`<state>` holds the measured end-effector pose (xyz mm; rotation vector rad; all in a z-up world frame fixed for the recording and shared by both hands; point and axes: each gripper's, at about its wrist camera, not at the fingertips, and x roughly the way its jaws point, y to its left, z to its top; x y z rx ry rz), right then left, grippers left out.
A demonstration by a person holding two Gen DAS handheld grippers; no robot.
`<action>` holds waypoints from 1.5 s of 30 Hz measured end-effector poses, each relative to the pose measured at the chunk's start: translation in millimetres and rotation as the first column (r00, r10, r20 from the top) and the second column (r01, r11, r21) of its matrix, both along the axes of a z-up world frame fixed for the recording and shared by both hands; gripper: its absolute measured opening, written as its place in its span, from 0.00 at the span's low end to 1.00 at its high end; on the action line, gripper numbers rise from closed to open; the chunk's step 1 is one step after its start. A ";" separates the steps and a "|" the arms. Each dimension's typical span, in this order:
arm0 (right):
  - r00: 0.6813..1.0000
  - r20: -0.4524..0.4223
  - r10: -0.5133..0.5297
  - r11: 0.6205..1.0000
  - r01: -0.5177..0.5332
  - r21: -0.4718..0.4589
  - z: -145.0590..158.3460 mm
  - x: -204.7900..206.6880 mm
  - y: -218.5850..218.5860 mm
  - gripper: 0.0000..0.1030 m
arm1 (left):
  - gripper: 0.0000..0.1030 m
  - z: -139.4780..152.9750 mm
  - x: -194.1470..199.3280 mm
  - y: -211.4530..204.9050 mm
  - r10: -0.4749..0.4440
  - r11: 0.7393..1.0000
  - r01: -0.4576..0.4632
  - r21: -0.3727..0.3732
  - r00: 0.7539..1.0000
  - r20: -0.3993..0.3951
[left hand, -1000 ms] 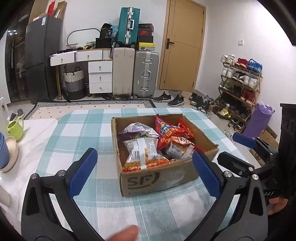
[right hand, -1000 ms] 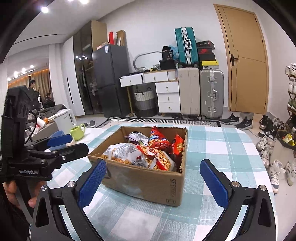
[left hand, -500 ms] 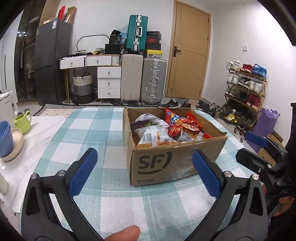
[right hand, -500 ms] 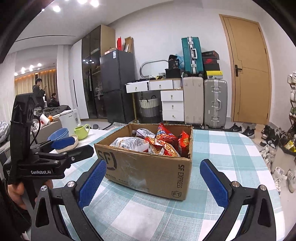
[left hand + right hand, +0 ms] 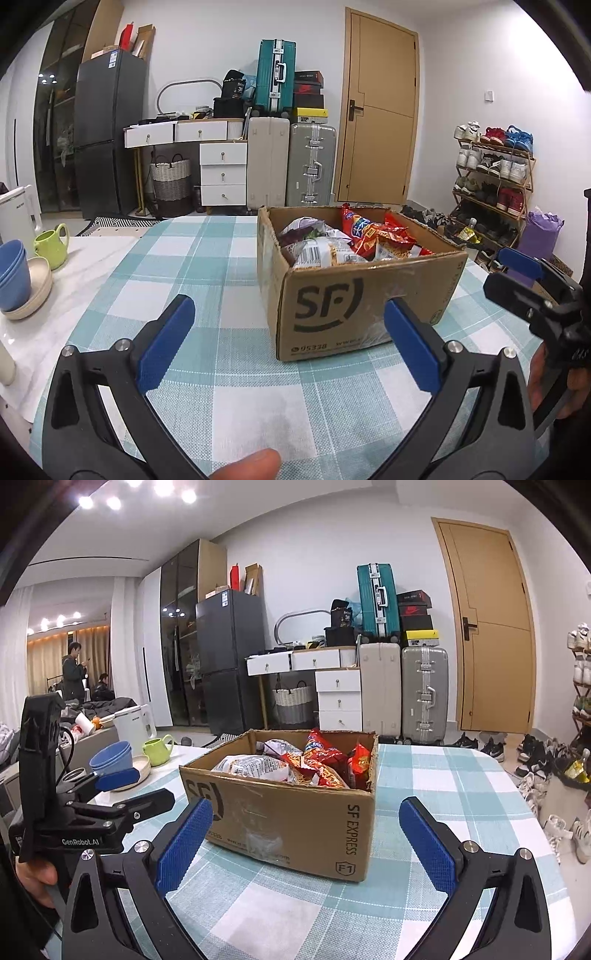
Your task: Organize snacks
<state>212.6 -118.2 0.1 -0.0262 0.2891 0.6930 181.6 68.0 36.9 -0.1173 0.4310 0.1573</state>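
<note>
A brown SF cardboard box (image 5: 354, 306) stands on the checked tablecloth (image 5: 207, 266), filled with several snack bags: red ones (image 5: 373, 236) and white ones (image 5: 325, 253). The box also shows in the right wrist view (image 5: 295, 823) with its bags (image 5: 317, 760). My left gripper (image 5: 288, 343) is open and empty, low over the cloth just in front of the box. My right gripper (image 5: 306, 842) is open and empty, near the box's front corner. Each gripper shows in the other's view: the right one (image 5: 532, 280), the left one (image 5: 122, 786).
Blue bowls in a beige dish (image 5: 18, 284) and a green mug (image 5: 51, 242) stand on the white table part at the left, with a white kettle (image 5: 133, 723) behind. Suitcases, drawers, a fridge and a shoe rack (image 5: 491, 177) line the room beyond.
Both grippers have dropped lower and drawn back from the box, so its front wall now faces them. Both stay open. The box and snacks have not moved.
</note>
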 end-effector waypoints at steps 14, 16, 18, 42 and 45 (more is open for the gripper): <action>0.999 0.041 0.016 0.999 -0.014 -0.047 -8.4 -6.5 8.6 1.00 | 0.99 -14.6 5.7 7.8 0.020 1.000 -0.020 -0.022 1.000 -0.004; 0.999 0.049 0.018 0.998 -0.015 -0.054 -9.5 -7.6 10.4 1.00 | 0.99 -15.7 5.0 7.6 0.020 0.999 -0.020 -0.026 1.000 -0.005; 0.999 0.050 0.018 0.998 -0.016 -0.055 -10.2 -8.2 10.4 1.00 | 0.99 -16.9 6.9 7.2 0.018 1.000 -0.018 -0.019 1.000 -0.007; 0.999 0.036 0.019 0.999 -0.017 -0.049 -11.1 -5.5 10.2 1.00 | 0.99 -28.8 5.8 18.7 0.044 0.998 -0.044 -0.046 0.999 0.002; 0.999 0.035 0.019 0.999 -0.017 -0.048 -11.3 -5.7 9.3 1.00 | 0.99 -29.5 7.1 18.7 0.044 0.998 -0.044 -0.049 0.999 0.001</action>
